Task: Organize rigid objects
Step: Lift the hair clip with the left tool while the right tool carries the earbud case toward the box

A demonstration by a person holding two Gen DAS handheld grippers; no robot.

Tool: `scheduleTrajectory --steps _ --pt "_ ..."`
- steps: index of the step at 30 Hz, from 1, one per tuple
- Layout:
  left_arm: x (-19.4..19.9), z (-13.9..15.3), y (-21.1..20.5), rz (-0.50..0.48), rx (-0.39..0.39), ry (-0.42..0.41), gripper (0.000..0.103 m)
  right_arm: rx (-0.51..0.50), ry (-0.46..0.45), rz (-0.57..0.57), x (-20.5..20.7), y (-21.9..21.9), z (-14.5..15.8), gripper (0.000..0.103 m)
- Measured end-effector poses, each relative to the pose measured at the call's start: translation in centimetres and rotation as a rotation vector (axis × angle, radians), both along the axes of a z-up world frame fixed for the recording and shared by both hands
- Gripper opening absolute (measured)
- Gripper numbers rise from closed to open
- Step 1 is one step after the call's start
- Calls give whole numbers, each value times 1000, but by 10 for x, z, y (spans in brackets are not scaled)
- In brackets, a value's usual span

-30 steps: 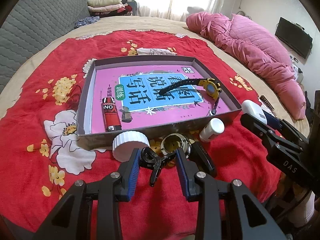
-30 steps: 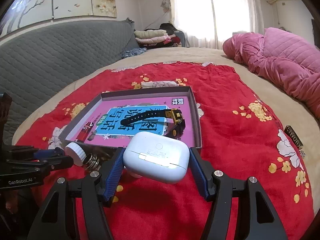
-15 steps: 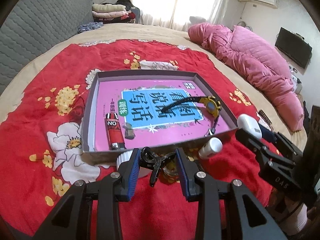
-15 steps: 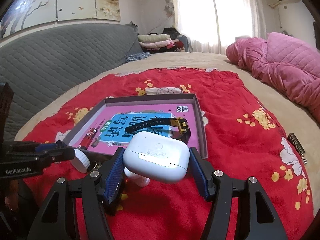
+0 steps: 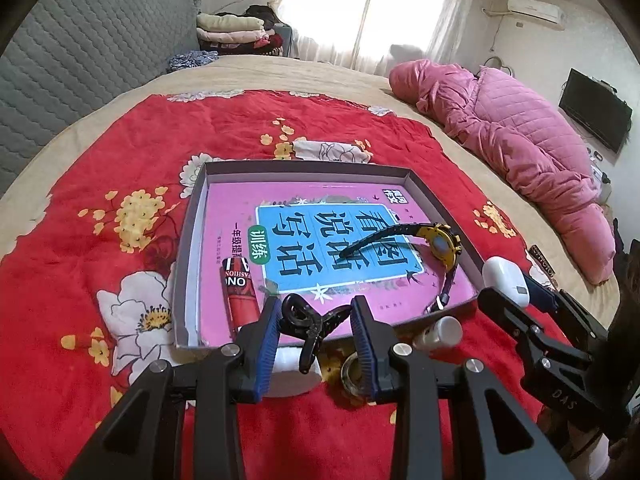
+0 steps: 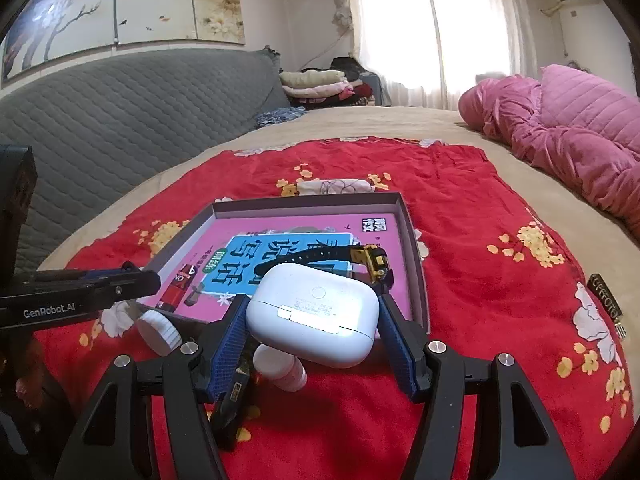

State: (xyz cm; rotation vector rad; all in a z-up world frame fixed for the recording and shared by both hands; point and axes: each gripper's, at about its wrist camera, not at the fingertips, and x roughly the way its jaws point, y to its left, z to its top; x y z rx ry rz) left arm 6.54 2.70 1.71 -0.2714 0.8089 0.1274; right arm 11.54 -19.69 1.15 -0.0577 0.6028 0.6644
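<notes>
My left gripper (image 5: 316, 324) is shut on a black hair claw clip (image 5: 310, 322), held above the near wall of the grey tray (image 5: 188, 248). My right gripper (image 6: 312, 320) is shut on a white earbud case (image 6: 316, 312), held near the tray's near right corner; it also shows in the left wrist view (image 5: 505, 280). The tray holds a pink book (image 5: 320, 240), a yellow-and-black watch (image 5: 442, 246) and a red lighter (image 5: 240, 292).
On the red flowered blanket (image 5: 100, 184) in front of the tray lie a white jar lid (image 5: 294, 372), a metal ring-shaped object (image 5: 354, 376), a small white bottle (image 5: 438, 332) and a black object (image 6: 232, 404). A pink quilt (image 5: 520, 148) lies at the right. A small dark tag (image 6: 606, 300) lies on the right.
Both grippers have lifted and moved forward toward the tray, each still holding its object. The loose items on the blanket have dropped lower in view.
</notes>
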Motion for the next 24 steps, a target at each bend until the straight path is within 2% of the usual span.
scheduleTrajectory --steps 24 --pt "36 -14 -2 12 21 41 36 31 -8 29 30 20 -3 65"
